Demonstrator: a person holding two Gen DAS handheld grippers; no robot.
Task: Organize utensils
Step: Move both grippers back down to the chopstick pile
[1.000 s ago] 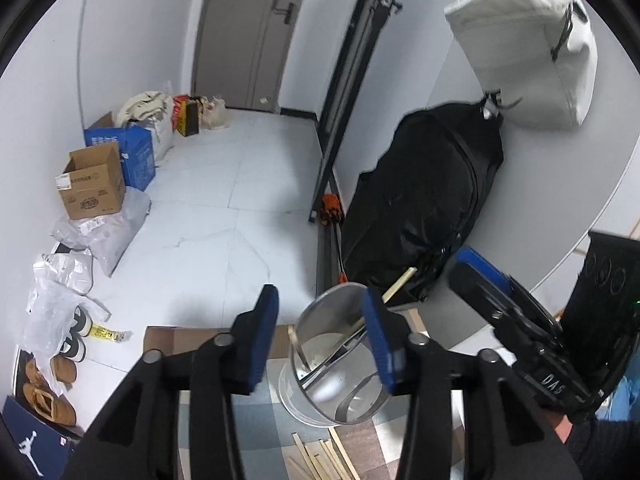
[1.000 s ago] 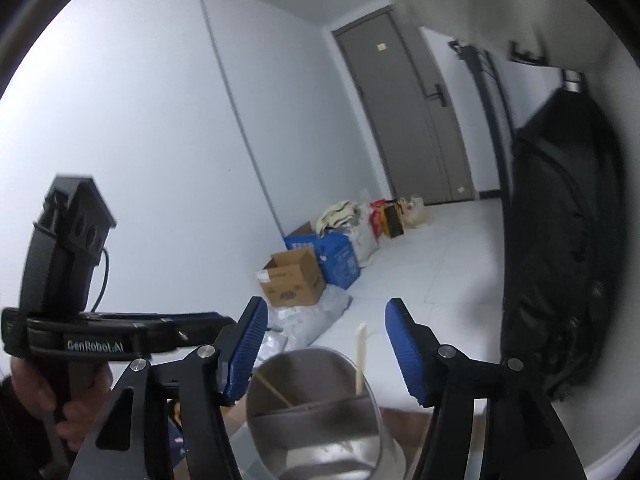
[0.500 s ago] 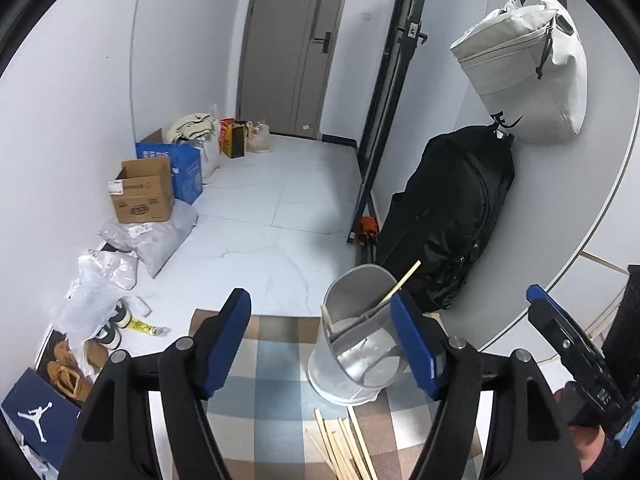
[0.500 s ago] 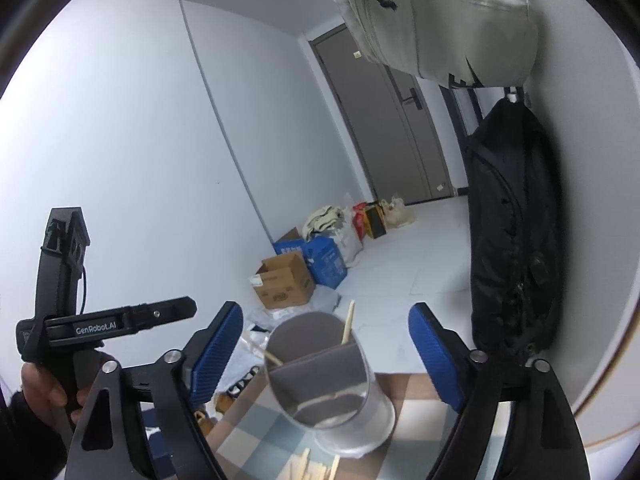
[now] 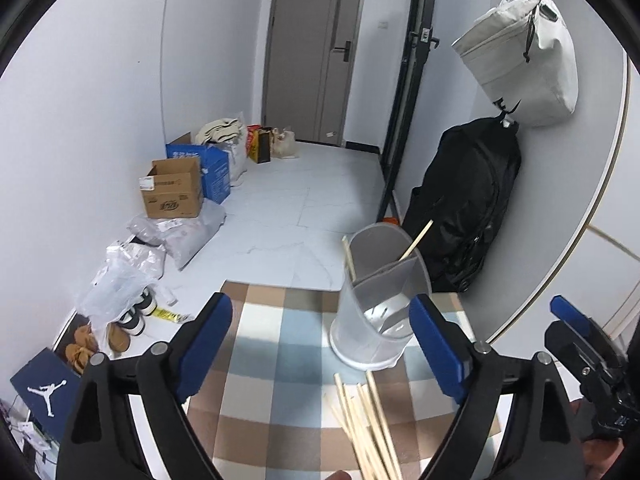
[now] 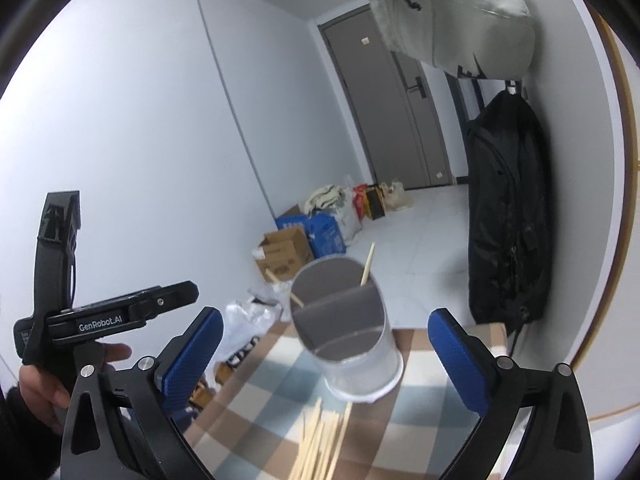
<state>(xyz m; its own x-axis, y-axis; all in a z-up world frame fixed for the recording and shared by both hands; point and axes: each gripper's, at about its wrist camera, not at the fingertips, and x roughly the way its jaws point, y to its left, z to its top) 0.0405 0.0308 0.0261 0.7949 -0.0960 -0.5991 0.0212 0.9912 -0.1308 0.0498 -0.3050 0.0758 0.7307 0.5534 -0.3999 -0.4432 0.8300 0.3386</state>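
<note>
A translucent grey utensil holder (image 5: 376, 312) (image 6: 352, 344) with a divider stands on the checked tablecloth (image 5: 280, 360) and has two wooden chopsticks (image 5: 416, 240) (image 6: 367, 264) leaning in it. A loose bundle of chopsticks (image 5: 368, 428) (image 6: 320, 440) lies on the cloth in front of it. My left gripper (image 5: 320, 308) hovers short of the holder and left of it, its jaws opening with nothing between them. My right gripper (image 6: 325, 318) faces the holder from behind the bundle, its jaws also opening and holding nothing. Each view shows the other gripper at its edge.
A black backpack (image 5: 464, 200) and a white bag (image 5: 524, 60) hang on the wall right of the table. On the floor to the left lie cardboard boxes (image 5: 172, 192), plastic bags (image 5: 120, 276) and shoes (image 5: 132, 316). The cloth's far edge (image 5: 280, 286) runs just behind the holder.
Both grippers have drawn back from the holder and their jaws have spread wide. The holder now looks smaller and farther off, and the loose chopsticks have come into view.
</note>
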